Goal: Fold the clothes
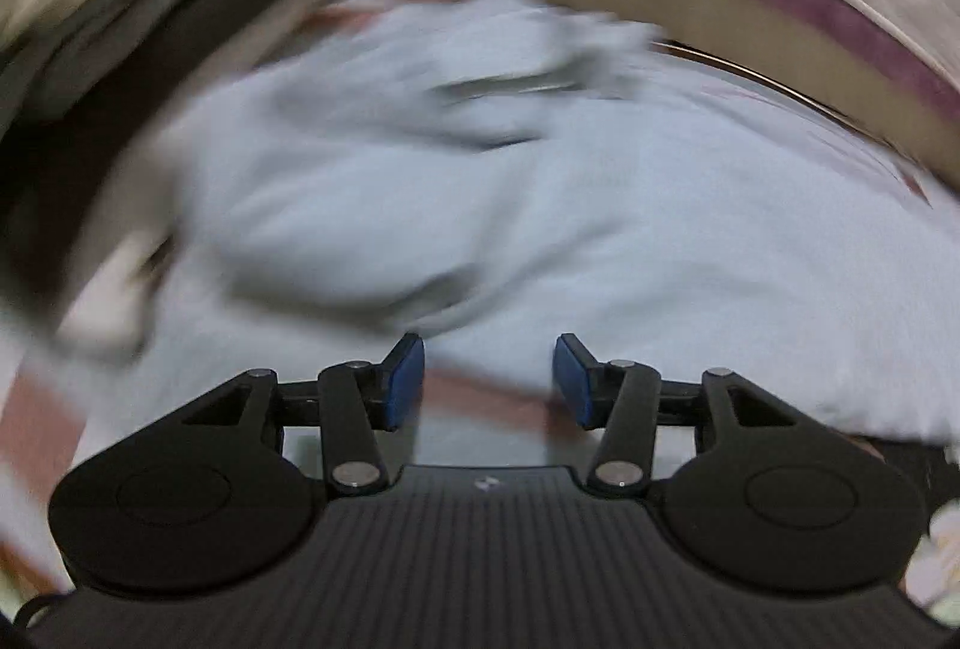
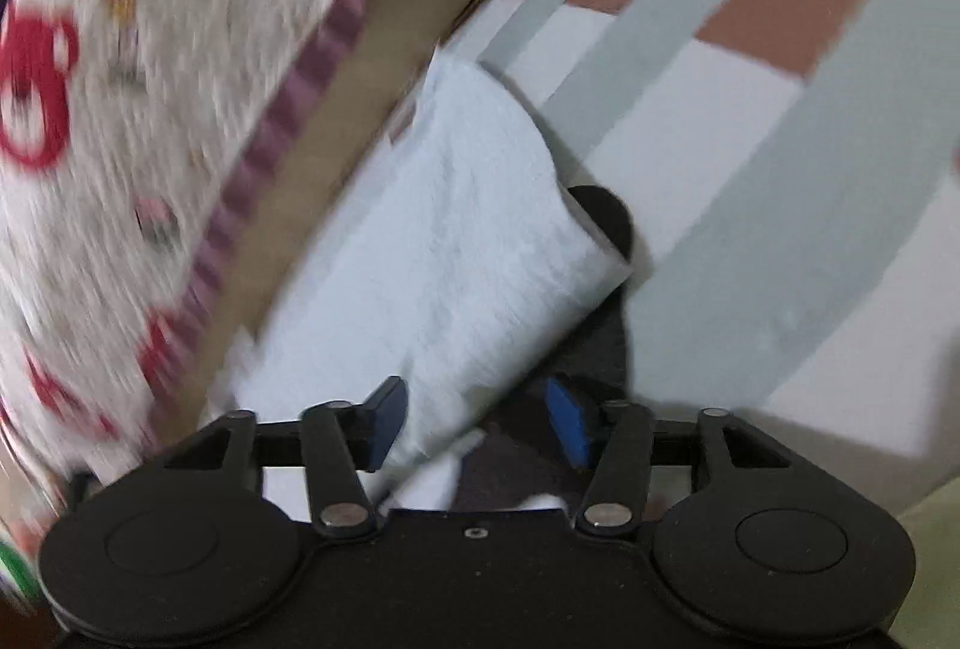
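Both grippers, left [image 1: 489, 379] and right [image 2: 474, 424], gape empty over the blurred, seemingly rumpled pale-blue garment [image 1: 480, 205] beside a patterned bedspread [image 2: 150, 67].

We find no text, number or brand name that can be read in either view. The only sign we can make out is a small pale emblem on the ribbed black body of the left gripper [image 1: 489, 379], at the middle of its front edge; it is too small to tell its shape. The red and white print on the patterned cloth [image 2: 150, 67] is blurred, and we cannot tell whether it holds any letters. The pale blue garment [image 1: 480, 205] shows no label we can read.
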`<action>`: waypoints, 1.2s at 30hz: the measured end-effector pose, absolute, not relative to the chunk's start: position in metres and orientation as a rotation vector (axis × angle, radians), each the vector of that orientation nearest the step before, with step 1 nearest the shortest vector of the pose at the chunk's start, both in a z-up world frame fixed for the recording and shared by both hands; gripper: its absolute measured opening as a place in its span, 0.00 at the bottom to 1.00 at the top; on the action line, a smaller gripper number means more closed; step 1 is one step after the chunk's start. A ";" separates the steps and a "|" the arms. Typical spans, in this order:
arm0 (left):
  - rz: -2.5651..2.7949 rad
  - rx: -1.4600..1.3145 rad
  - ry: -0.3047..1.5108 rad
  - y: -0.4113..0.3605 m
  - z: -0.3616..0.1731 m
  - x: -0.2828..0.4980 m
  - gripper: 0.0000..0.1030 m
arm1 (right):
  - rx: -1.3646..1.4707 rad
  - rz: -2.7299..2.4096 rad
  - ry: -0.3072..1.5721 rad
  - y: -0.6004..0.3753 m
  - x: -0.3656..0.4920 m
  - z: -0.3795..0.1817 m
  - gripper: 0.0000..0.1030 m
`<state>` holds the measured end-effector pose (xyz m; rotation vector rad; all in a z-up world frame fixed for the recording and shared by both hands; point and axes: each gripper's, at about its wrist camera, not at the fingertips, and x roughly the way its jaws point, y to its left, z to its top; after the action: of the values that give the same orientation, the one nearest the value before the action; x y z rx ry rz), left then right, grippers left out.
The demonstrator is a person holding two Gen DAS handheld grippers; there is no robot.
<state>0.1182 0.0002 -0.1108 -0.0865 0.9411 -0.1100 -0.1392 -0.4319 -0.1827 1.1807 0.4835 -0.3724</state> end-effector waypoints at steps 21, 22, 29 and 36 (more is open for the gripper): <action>-0.031 -0.563 0.853 0.067 -0.121 0.140 0.54 | 0.944 -0.459 0.398 -0.468 -0.137 -0.179 0.06; -0.022 -0.573 0.838 0.067 -0.122 0.144 0.54 | 0.966 -0.462 0.396 -0.469 -0.139 -0.181 0.08; -0.015 -0.525 0.723 0.069 -0.108 0.157 0.14 | 1.048 -0.461 0.418 -0.466 -0.143 -0.189 0.20; 0.023 -0.474 0.625 0.098 -0.103 0.148 0.10 | 1.128 -0.470 0.423 -0.469 -0.141 -0.197 0.31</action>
<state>0.1477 0.0981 -0.1025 -0.4735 0.6251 0.0225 -0.1407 -0.4690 -0.1966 1.1277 0.4233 -0.4701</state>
